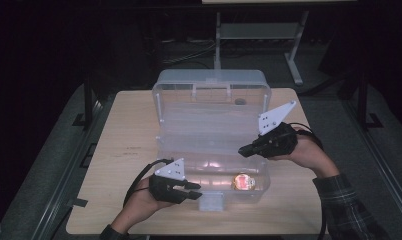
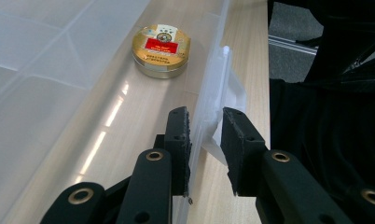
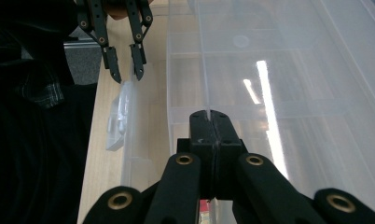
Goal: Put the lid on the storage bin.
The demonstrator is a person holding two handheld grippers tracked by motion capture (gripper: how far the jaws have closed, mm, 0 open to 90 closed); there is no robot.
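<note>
Currently the left claw (image 1: 195,190) sits at the near front wall of the clear plastic box (image 1: 165,107), just beside the box's latch (image 1: 211,201). From the left gripper view, its jaws straddle that front wall: one pad is inside the box and lies against the wall, the other pad is outside with a visible gap to the plastic, next to the latch (image 2: 227,98). So the left claw (image 2: 205,154) is released, not clamped, with the wall between its jaws.

Right claw (image 1: 243,149) is over the right half of the box, at the line where base and raised lid meet. In the right gripper view the right claw (image 3: 210,122) is clenched, pads pressed together on a thin clear edge of the box (image 3: 279,70) that rises straight up from between them. Exactly which part of the box this edge belongs to cannot be told.

A round gold tin (image 1: 244,182) with a red label lies flat on the box floor, ahead of the left claw and to its inner side, well apart from the pads; the tin (image 2: 161,50) is below and nearer than the right claw.

The box stands open on the wooden surface (image 1: 124,150), lid upright at the far side.
</note>
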